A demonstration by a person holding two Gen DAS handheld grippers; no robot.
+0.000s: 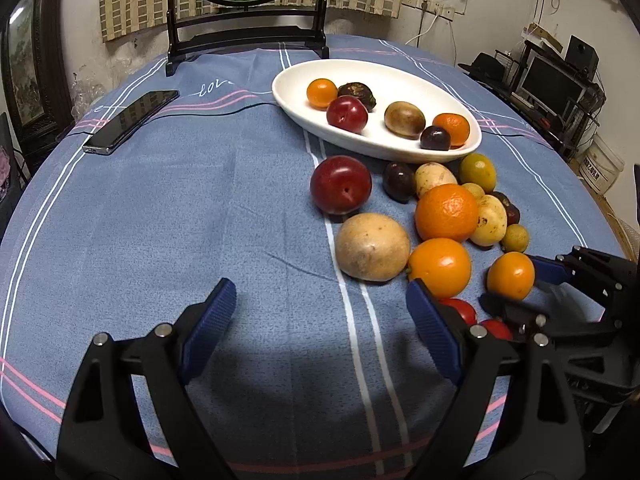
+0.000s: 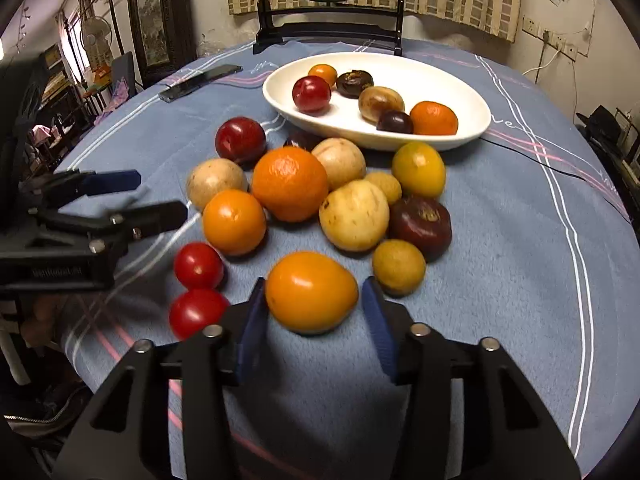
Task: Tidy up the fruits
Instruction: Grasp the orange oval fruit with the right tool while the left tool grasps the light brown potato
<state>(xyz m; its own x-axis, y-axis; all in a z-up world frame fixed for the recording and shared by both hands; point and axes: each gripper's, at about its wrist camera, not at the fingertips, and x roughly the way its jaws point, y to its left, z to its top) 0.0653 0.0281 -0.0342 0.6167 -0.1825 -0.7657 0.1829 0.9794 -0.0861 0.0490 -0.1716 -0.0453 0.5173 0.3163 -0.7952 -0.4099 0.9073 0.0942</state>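
A small orange fruit (image 2: 311, 292) lies on the blue cloth at the near edge of the fruit pile. My right gripper (image 2: 315, 282) is shut on it, one blue pad against each side; from the left wrist the same fruit (image 1: 511, 276) sits between the right gripper's (image 1: 510, 284) fingers. My left gripper (image 1: 320, 286) hovers open and empty over bare cloth, left of the pile, with a pale round fruit (image 1: 372, 246) just beyond it. The white oval dish (image 1: 288, 80) behind the pile holds several fruits, among them a red plum (image 1: 347, 114).
Two red tomatoes (image 2: 198, 266) lie just left of the held fruit, near the left gripper (image 2: 160, 196). A big orange (image 2: 290, 184) tops the pile. A phone (image 1: 130, 122) lies far left, a black screen stand (image 1: 248, 40) at the back, and a thin black cable (image 2: 532, 160) runs right.
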